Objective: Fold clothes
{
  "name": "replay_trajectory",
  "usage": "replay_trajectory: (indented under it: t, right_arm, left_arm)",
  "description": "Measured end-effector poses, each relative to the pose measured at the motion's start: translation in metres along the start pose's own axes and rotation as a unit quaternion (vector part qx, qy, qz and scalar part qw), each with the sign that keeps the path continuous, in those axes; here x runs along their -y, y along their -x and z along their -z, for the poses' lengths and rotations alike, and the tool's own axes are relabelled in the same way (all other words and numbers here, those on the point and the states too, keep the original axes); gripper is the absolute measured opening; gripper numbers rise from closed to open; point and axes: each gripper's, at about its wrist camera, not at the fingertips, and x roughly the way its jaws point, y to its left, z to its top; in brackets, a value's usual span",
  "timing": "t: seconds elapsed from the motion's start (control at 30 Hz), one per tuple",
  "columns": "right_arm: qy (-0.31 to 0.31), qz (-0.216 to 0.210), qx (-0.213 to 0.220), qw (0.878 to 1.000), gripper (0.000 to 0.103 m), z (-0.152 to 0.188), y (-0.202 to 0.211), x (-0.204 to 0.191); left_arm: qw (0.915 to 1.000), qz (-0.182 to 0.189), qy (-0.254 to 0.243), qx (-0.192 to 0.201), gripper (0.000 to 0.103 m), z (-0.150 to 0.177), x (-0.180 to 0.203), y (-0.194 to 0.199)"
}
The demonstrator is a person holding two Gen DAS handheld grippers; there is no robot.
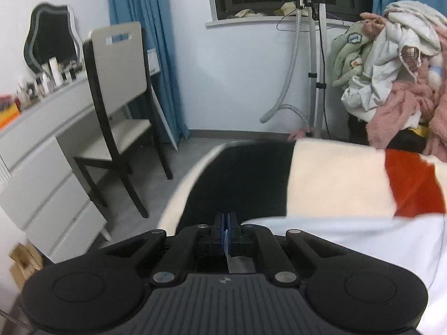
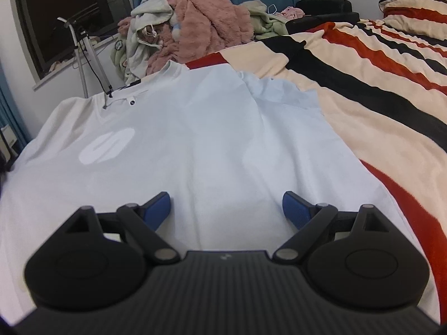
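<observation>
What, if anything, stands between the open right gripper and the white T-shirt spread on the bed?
Nothing visible does. The right gripper hangs open directly over the lower part of the white T-shirt, with only bare fabric between its blue fingertips. The clothes pile sits beyond the collar, clear of the gripper's path.

White shirt (image 2: 195, 145) hem hidden beneath tool, dresser bottles (image 1: 53, 75) blurred

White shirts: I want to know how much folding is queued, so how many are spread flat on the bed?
1. The white T-shirt lies flat on the striped blanket, ahead of the right gripper. The clothes pile behind may hide more.
</observation>
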Motion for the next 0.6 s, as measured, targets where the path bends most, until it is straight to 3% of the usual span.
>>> replay_trajectory:
  t: [0.13, 0.2, 0.27, 0.37, 0.4, 0.5, 0.6]
  right_arm:
    - [0.005, 0.002, 0.002, 1.000, 0.089, 0.000, -0.002, -0.003]
    - [0.006, 0.002, 0.003, 1.000, 0.089, -0.001, -0.003, -0.003]
    - [0.008, 0.001, 0.004, 1.000, 0.089, -0.001, -0.002, -0.005]
    - [0.010, 0.000, 0.006, 1.000, 0.089, -0.001, 0.000, -0.007]
    - [0.011, -0.001, 0.007, 1.000, 0.089, -0.001, 0.001, -0.007]
    - [0.014, -0.003, 0.007, 1.000, 0.089, -0.001, 0.001, -0.008]
    - [0.016, -0.006, 0.008, 1.000, 0.089, -0.001, 0.002, -0.009]
  left_arm:
    - [0.9990, 0.039, 0.019, 0.010, 0.006, 0.012, -0.017, 0.000]
    - [0.9976, 0.060, 0.034, 0.003, 0.015, 0.008, -0.025, 0.002]
    - [0.9966, 0.078, 0.023, 0.014, 0.043, 0.004, -0.027, 0.008]
    - [0.9924, 0.108, -0.012, 0.058, 0.066, -0.004, -0.018, 0.031]
    - [0.9905, 0.119, -0.012, 0.068, 0.067, -0.006, -0.010, 0.041]
    - [0.9755, 0.199, -0.018, 0.093, 0.070, -0.002, 0.024, 0.078]
    - [0.9629, 0.253, -0.054, 0.078, 0.072, 0.015, 0.074, 0.091]
